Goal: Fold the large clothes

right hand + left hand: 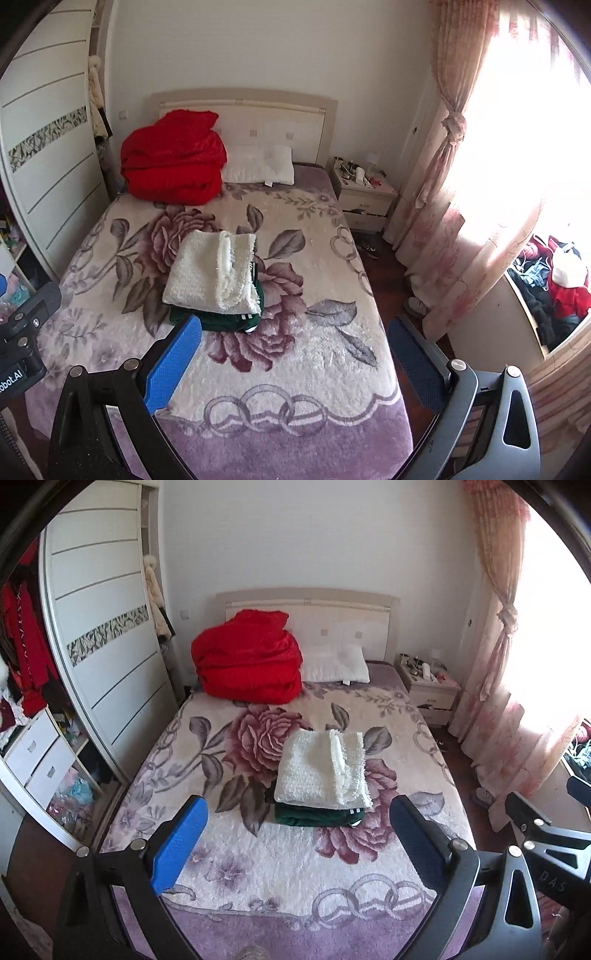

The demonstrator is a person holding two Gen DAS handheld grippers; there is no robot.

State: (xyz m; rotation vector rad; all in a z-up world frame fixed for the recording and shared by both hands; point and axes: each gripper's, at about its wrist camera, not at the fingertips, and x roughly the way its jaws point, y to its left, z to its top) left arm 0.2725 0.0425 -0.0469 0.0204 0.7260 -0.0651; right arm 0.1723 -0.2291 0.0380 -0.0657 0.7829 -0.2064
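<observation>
Left wrist view: left gripper [297, 843] held w/ fingers spread, empty, above floral bedspread [295, 878]. Folded white knit garment [323, 768] seen stacked on folded dark green garment [314, 814] mid-bed.

Right wrist view: right gripper [295, 363] likewise spread, empty; same stack [212, 278] lies ahead-left.

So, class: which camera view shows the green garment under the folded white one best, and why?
The right wrist view: the green garment shows along the front and right side of the white garment. The left wrist view shows only a front strip.
</observation>
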